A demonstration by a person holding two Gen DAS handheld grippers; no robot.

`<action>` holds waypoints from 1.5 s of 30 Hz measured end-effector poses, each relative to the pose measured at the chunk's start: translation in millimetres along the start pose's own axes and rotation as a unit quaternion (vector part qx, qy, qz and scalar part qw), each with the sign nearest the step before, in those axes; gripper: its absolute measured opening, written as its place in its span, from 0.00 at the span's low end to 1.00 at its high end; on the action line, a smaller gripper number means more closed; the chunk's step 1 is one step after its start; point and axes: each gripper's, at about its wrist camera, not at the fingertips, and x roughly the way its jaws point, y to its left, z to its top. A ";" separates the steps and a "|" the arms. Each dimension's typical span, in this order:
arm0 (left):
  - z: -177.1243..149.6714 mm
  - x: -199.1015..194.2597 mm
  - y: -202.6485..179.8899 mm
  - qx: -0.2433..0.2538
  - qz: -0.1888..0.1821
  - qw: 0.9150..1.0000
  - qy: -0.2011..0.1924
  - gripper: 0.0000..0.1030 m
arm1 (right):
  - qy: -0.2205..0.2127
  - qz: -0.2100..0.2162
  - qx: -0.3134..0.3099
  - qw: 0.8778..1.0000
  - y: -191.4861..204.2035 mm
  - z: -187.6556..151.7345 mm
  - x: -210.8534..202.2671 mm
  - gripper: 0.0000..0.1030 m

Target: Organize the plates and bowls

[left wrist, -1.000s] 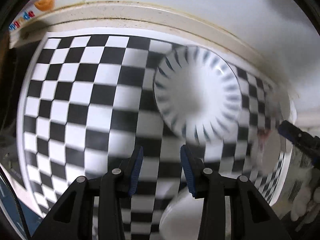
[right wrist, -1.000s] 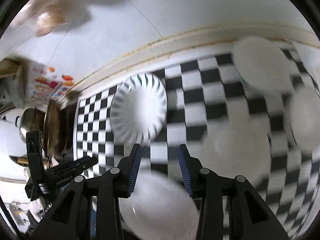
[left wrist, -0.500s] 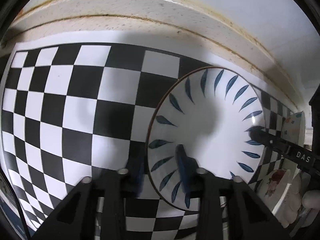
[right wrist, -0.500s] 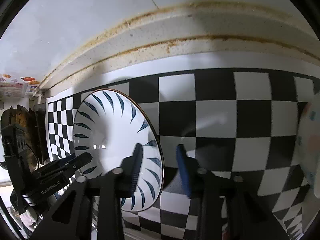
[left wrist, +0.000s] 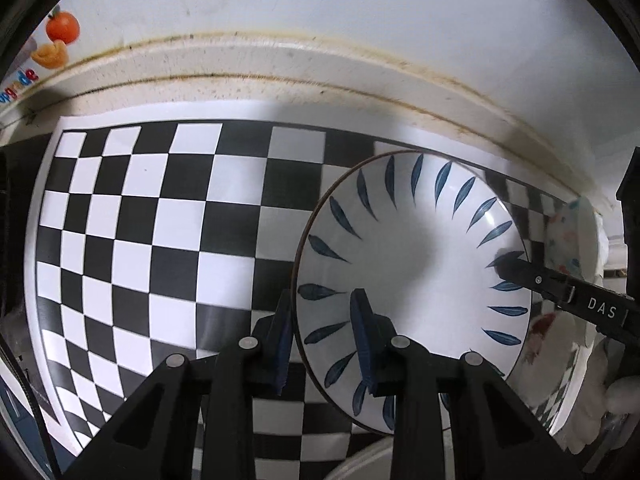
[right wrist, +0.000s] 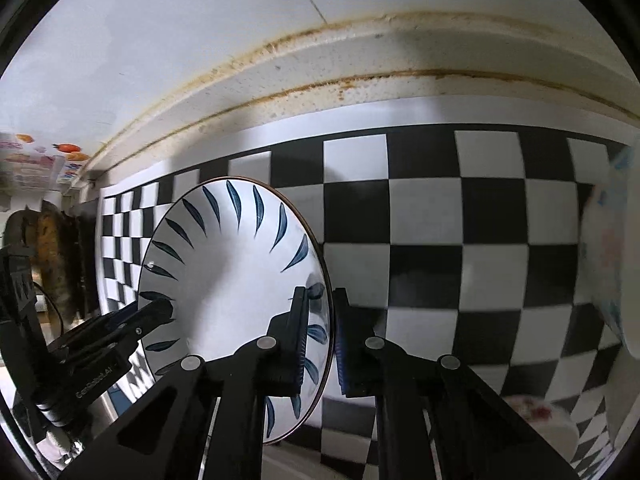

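Both grippers pinch opposite rims of the leaf-patterned plate [left wrist: 412, 280]: left gripper [left wrist: 324, 340] at lower centre, right gripper [right wrist: 322, 340] having just closed its jaws on the edge. Uneven lifting could let the glazed rim slip onto the checkered mat [left wrist: 160, 220].

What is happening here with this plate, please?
A person is holding one plate with blue leaf marks using two hand-held grippers at once. The left gripper is clamped on the rim on one side of the plate, and the right gripper has just closed its jaws on the rim of the opposite side. The plate sits over a black and white checkered mat beside a white wall. Other dishes wait at the edge, too blurred to describe.
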 end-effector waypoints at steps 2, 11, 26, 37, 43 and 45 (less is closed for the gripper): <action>-7.0 -14.3 -4.8 0.008 -0.003 1.000 -0.010 0.24 | -0.011 0.002 -0.003 1.000 3.2 -8.7 -13.5 0.13; -45.7 -87.2 -11.1 0.041 -0.027 0.998 -0.049 0.24 | -0.067 0.014 -0.011 0.998 13.7 -67.4 -93.4 0.13; -142.2 -92.2 -30.2 0.087 -0.042 0.995 -0.025 0.24 | -0.090 0.017 0.016 0.996 1.5 -208.0 -132.0 0.13; -188.0 -37.0 -36.7 0.106 -0.024 0.993 0.037 0.24 | -0.049 0.013 0.063 0.997 -35.8 -270.9 -73.8 0.13; -196.9 -14.8 -37.7 0.106 -0.009 0.993 0.058 0.24 | -0.039 0.003 0.071 0.997 -47.0 -279.9 -53.7 0.13; -198.3 -10.5 -37.3 0.106 -0.006 0.992 0.062 0.24 | -0.036 0.001 0.069 0.997 -48.2 -281.2 -49.0 0.13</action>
